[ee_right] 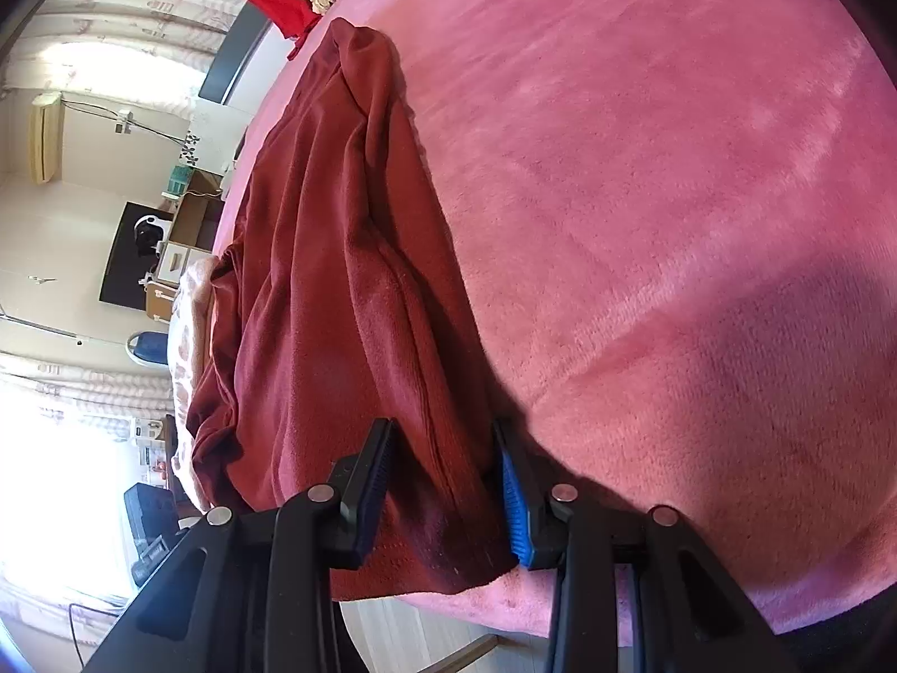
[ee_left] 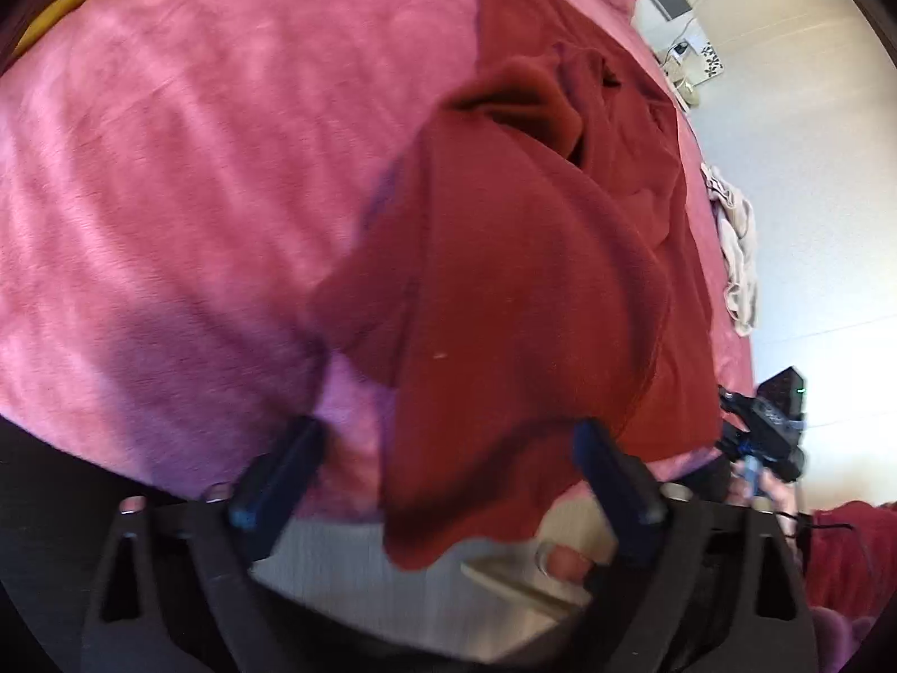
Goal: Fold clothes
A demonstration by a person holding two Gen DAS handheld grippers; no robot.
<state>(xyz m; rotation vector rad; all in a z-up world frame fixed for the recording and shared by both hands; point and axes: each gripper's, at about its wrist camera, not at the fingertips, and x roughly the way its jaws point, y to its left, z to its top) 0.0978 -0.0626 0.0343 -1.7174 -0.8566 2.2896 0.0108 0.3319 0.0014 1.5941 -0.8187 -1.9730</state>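
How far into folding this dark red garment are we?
Early. Done: the dark red garment lies stretched along the pink blanket, still wrinkled. In hand: both grippers, left and right, straddle its near hem, jaws open. Left: every fold; beige clothing waits.

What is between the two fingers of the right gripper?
The dark red garment lies between them: in the right wrist view its near edge sits inside the open right gripper, on the pink blanket. The fingers have not closed on it.
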